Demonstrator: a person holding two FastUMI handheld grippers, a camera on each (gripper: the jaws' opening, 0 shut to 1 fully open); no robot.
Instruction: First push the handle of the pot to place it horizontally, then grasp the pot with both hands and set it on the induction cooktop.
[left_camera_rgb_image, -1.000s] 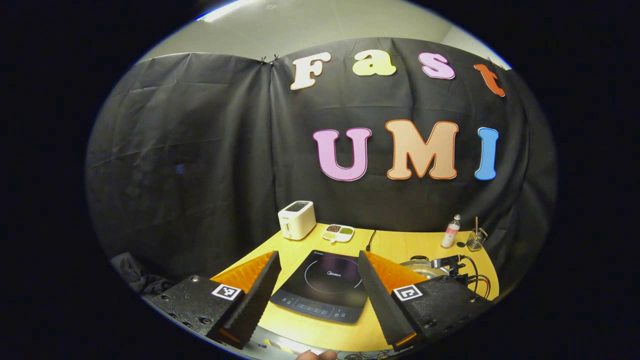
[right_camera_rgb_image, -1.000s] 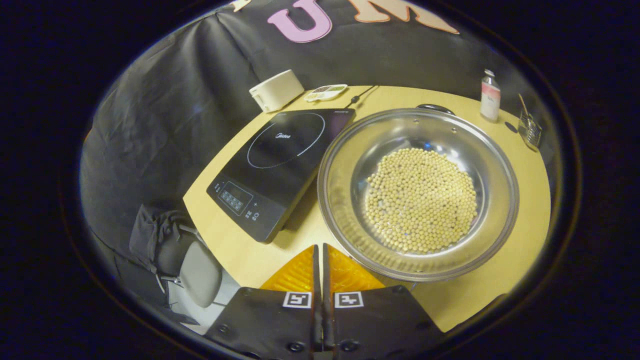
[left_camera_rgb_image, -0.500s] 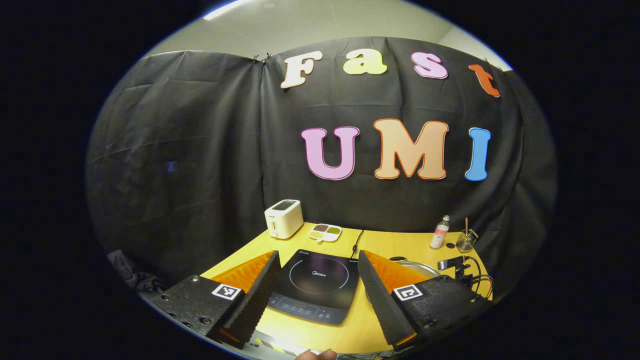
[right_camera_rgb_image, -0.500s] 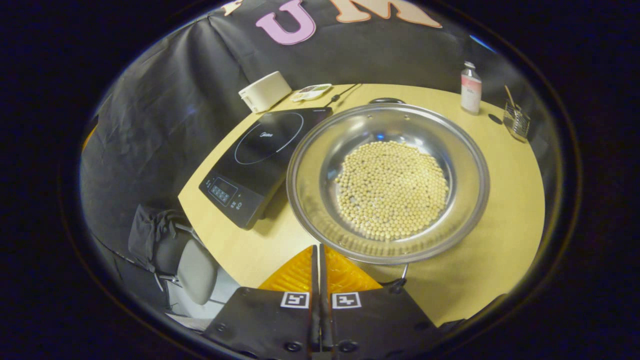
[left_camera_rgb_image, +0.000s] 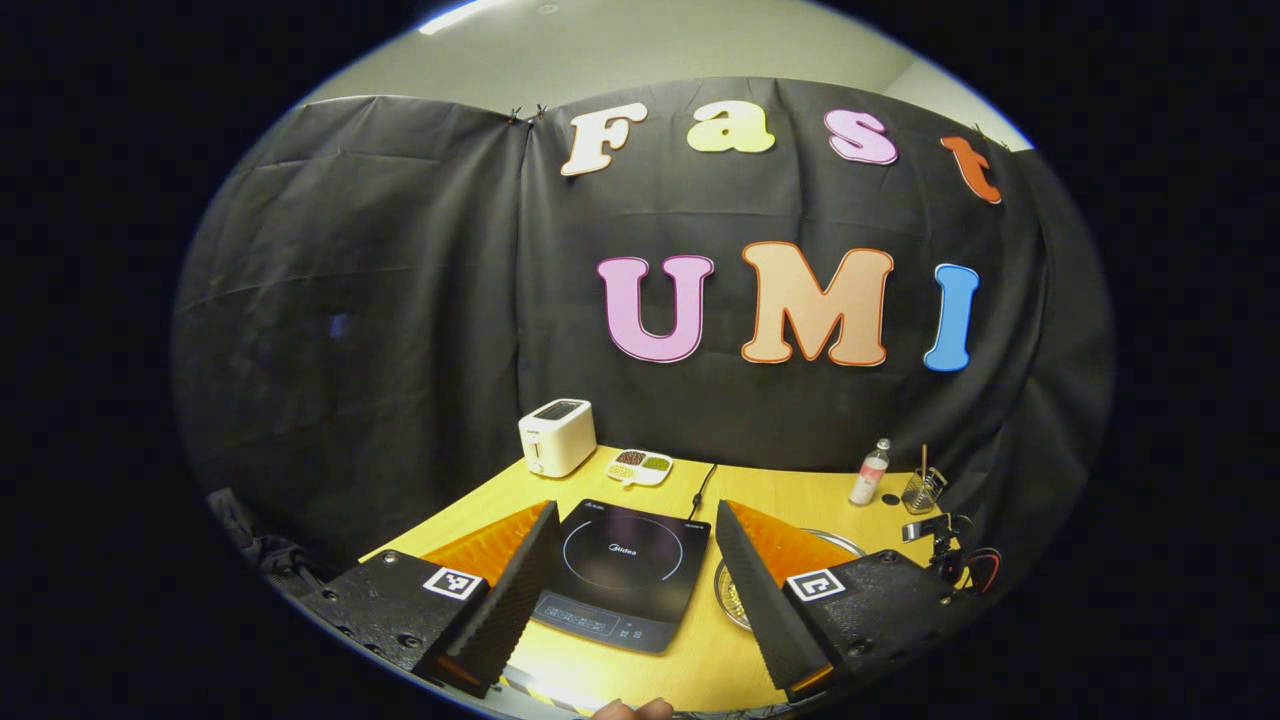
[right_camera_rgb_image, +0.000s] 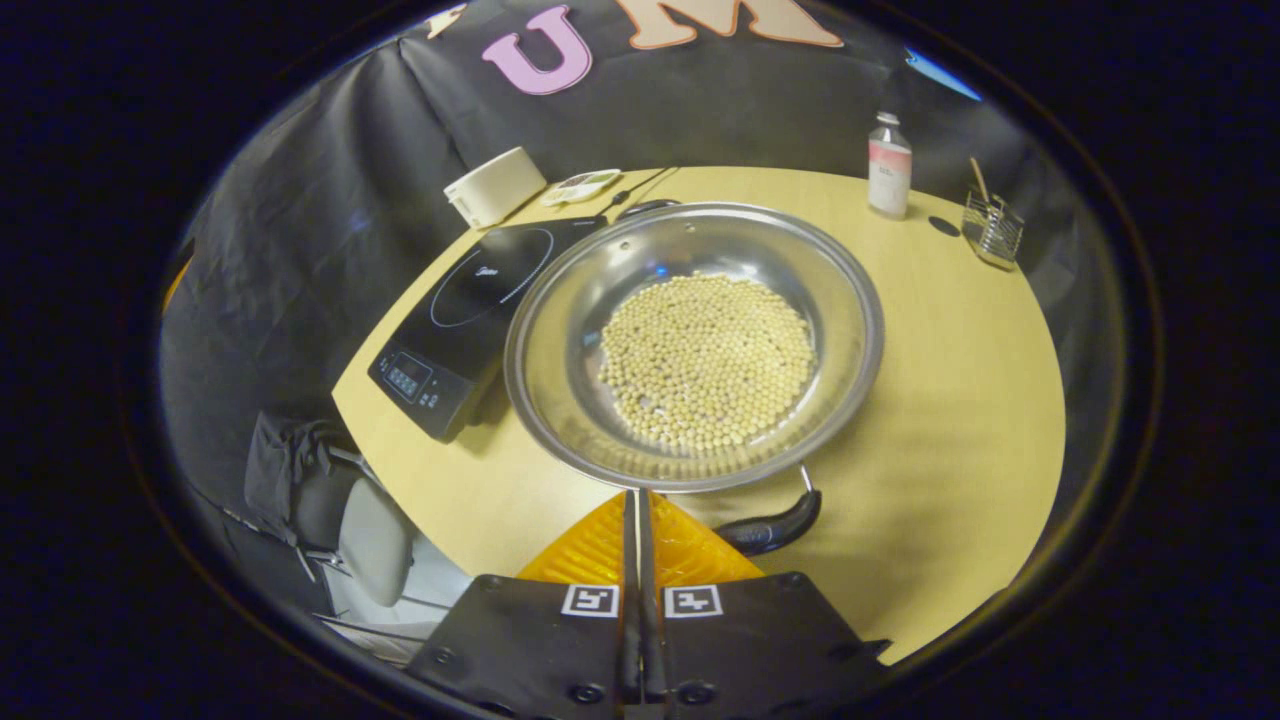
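Wide steel pot (right_camera_rgb_image: 560, 350), pale beans inside, on surface just right of black induction cooktop (right_camera_rgb_image: 465, 315), rim overlapping cooktop edge. Black near handle (right_camera_rgb_image: 775, 528) lying roughly horizontal.

Table (right_camera_rgb_image: 960, 400) with pot (right_camera_rgb_image: 560, 400), cooktop (right_camera_rgb_image: 470, 300)

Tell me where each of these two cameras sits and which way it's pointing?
Left gripper view: rides low at the table's near edge, looks level at the back wall over the induction cooktop; its fingers stand spread.
Right gripper view: held high, looks down into the pot of beans; its fingers are closed together.
Shared: cooktop, pot, toaster, bottle, yellow table.
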